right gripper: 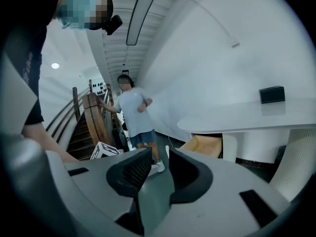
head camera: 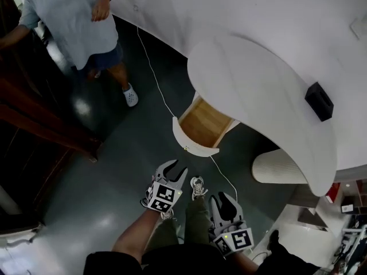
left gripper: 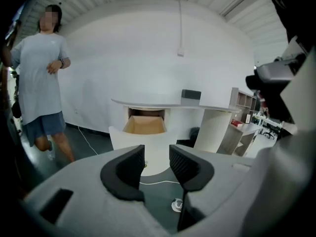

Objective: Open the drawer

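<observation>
The drawer (head camera: 202,124) stands pulled out from under the curved white desk (head camera: 258,85), showing its bare wooden inside and rounded white front. It also appears straight ahead in the left gripper view (left gripper: 144,125) and at mid-right in the right gripper view (right gripper: 203,145). My left gripper (head camera: 174,171) hangs over the dark floor a short way in front of the drawer, apart from it, jaws open with nothing between them (left gripper: 157,157). My right gripper (head camera: 225,202) is lower right, nearer my legs, also open and holding nothing (right gripper: 160,164).
A person in a light shirt (head camera: 74,16) stands at the upper left beside a wooden stair rail (head camera: 40,122). A white cable (head camera: 153,73) runs across the floor to the drawer. A black box (head camera: 319,101) sits on the desk. A ribbed white pedestal (head camera: 276,166) stands to the right.
</observation>
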Tool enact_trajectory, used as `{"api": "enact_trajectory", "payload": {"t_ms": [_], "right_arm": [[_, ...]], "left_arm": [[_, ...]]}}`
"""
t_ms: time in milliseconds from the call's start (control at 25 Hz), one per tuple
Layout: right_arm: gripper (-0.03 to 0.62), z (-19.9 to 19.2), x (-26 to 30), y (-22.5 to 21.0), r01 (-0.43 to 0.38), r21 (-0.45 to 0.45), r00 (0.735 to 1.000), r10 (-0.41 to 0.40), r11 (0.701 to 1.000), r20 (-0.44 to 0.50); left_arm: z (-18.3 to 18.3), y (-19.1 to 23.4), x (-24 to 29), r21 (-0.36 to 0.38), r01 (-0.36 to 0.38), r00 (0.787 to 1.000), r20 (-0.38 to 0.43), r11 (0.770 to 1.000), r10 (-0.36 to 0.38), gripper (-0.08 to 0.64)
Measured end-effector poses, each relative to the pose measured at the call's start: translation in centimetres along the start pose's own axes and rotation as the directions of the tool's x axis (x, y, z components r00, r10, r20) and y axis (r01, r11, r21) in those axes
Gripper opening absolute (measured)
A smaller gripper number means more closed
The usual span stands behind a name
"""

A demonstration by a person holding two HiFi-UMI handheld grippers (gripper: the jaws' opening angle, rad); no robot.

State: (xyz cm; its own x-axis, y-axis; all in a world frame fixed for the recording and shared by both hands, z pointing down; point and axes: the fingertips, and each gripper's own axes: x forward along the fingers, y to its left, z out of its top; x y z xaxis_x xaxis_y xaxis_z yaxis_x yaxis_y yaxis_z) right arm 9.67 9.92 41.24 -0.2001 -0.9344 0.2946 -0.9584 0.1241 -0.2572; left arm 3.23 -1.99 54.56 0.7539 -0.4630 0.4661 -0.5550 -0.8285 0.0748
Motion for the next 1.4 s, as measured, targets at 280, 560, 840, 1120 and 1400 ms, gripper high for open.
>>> {"api": "enact_trajectory", "payload": {"t_ms": [280,560,840,1120,1400], "right_arm": [[0.103,2.3,0.3,0.6,-0.022,-0.038,0.999,0.024,0.999,0.043],[0.098,3.7,0.1,0.7,-0.032,-0.069,0.998,0.036,0.997,0.054],[0.092,5.6,0.6,0.9,-0.047,-0.072,0.997,0.052,0.996,0.061],[0.058,8.7,1.8,0.8,-0.065,-0.099,0.992,0.075,0.993,0.099],[0.005,11.6,3.1,1.0,-0.103,-0.136,0.982,0.122,0.985,0.142]], "left_arm": [[4.3,-1.8,-4.7,0.045,-0.007,0.997,0.075,0.999,0.004,0.150],[8.4,-3.6,-8.5,0.057,-0.004,0.990,0.141,0.998,-0.004,0.150],[12.4,-4.7,-11.6,0.087,-0.014,0.980,0.199,0.996,-0.003,0.150],[15.1,-4.5,-14.3,0.081,-0.062,0.978,0.205,0.995,0.044,0.089],[17.3,-3.6,-15.7,0.067,-0.125,0.965,0.241,0.990,0.105,0.035]]}}
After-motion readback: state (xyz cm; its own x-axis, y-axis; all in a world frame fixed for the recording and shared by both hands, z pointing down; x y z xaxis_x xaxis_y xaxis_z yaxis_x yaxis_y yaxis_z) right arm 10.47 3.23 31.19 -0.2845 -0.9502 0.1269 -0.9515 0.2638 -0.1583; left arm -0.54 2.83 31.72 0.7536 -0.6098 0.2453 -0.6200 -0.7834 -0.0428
